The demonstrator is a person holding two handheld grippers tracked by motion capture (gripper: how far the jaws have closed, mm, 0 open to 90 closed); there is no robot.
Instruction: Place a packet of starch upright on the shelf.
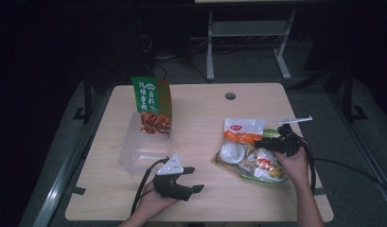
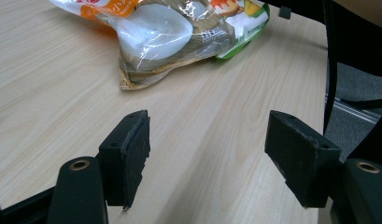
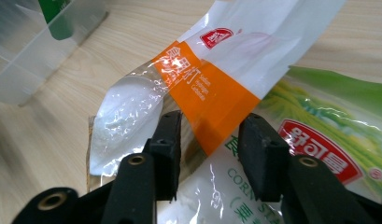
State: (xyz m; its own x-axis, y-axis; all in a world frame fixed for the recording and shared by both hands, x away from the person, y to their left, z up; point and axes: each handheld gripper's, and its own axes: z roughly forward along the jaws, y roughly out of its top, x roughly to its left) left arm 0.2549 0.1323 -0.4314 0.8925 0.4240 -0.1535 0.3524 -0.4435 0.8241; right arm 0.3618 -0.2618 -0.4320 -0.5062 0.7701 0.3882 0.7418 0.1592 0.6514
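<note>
The light wooden table [image 1: 200,118] spans the frame centre of the high view. A clear plastic bin [image 1: 144,146] at centre left holds an upright green snack bag [image 1: 152,106]. The white-and-orange plastic packet [image 3: 212,88] lies right of centre on a pile of packets (partly overlapping). The right gripper [image 3: 209,149] straddles its orange band, jaws half-closed; contact cannot be told. The left gripper [image 2: 207,163], bottom centre, stands open, empty.
</note>
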